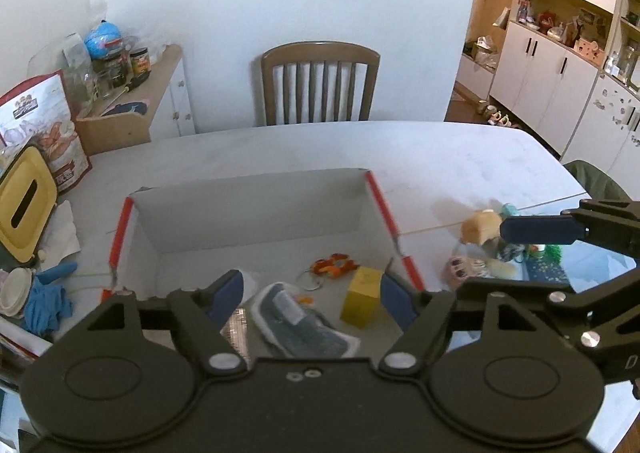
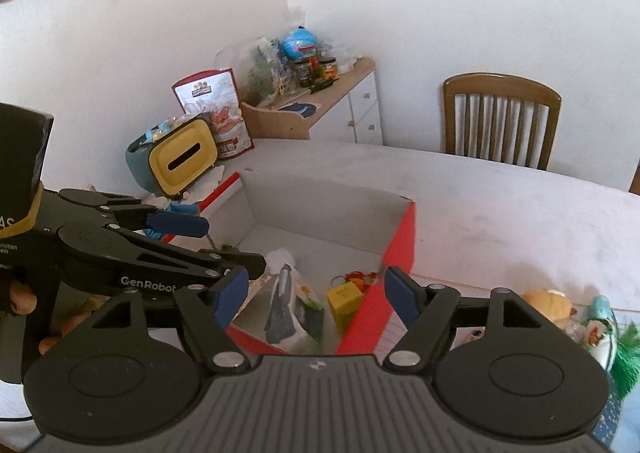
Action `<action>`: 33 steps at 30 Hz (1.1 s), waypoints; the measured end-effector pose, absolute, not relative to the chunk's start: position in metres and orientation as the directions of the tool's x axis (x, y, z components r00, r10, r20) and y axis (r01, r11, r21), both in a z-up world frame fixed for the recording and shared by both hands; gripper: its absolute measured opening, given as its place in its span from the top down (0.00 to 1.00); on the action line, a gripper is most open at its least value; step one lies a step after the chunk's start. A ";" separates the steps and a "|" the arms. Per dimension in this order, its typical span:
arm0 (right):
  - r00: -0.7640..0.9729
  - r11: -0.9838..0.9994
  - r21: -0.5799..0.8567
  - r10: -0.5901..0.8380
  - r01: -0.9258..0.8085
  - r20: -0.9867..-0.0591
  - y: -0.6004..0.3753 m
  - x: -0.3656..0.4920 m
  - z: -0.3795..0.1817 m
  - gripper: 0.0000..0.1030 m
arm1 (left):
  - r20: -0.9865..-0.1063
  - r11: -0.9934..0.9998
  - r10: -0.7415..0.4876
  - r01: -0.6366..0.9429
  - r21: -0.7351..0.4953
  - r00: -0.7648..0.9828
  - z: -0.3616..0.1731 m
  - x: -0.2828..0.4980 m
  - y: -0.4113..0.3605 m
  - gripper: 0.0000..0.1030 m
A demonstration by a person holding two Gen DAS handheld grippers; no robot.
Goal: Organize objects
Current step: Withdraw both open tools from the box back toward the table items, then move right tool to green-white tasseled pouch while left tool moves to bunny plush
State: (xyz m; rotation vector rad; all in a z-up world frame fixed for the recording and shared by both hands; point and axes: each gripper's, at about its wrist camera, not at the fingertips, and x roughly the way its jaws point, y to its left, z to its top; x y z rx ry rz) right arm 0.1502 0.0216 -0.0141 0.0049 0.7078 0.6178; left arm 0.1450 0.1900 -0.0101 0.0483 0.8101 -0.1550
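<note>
While both grippers hang above the near edge of the box [image 1: 256, 213], nothing is held in either of them. On the far left of the table [image 1: 440, 157] stand a yellow tissue holder [image 1: 24, 205] and a snack bag [image 1: 48, 129], with a blue glove [image 1: 46, 303] nearer; these look like things that live there, not things to sort. The left gripper [image 1: 312, 293] has its fingers wide apart and empty, right over the open box, probably because it has nothing more to let go there. Inside the box lie a grey and white pouch [image 1: 298, 317], an orange keyring [image 1: 334, 267] and a yellow block [image 1: 362, 297], so the box seems to be the collecting place. The right gripper [image 2: 316, 295] also has its fingers apart and empty; it points over the red near wall of the box. To the right of the box, still on the table, wait a plush toy [image 1: 480, 227] and some small trinkets [image 1: 466, 267], close together. I think that these are the next things to be taken.
</note>
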 end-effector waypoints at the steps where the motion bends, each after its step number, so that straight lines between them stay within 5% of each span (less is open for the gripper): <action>1: 0.593 0.825 0.210 0.532 -0.525 -0.604 0.016 0.149 -0.014 0.24 | -0.722 0.987 -0.121 0.158 -0.017 0.681 -0.009 0.144 0.185 0.24; 17: 0.627 0.860 0.227 0.493 -0.458 -0.603 -0.078 0.146 -0.019 0.22 | -0.702 0.981 -0.158 0.192 -0.031 0.694 -0.011 0.139 0.111 0.02; 33: 0.668 0.926 0.170 0.362 -0.337 -0.650 -0.183 0.166 -0.046 0.22 | -0.732 0.974 -0.177 0.226 -0.033 0.658 -0.043 0.153 0.035 0.01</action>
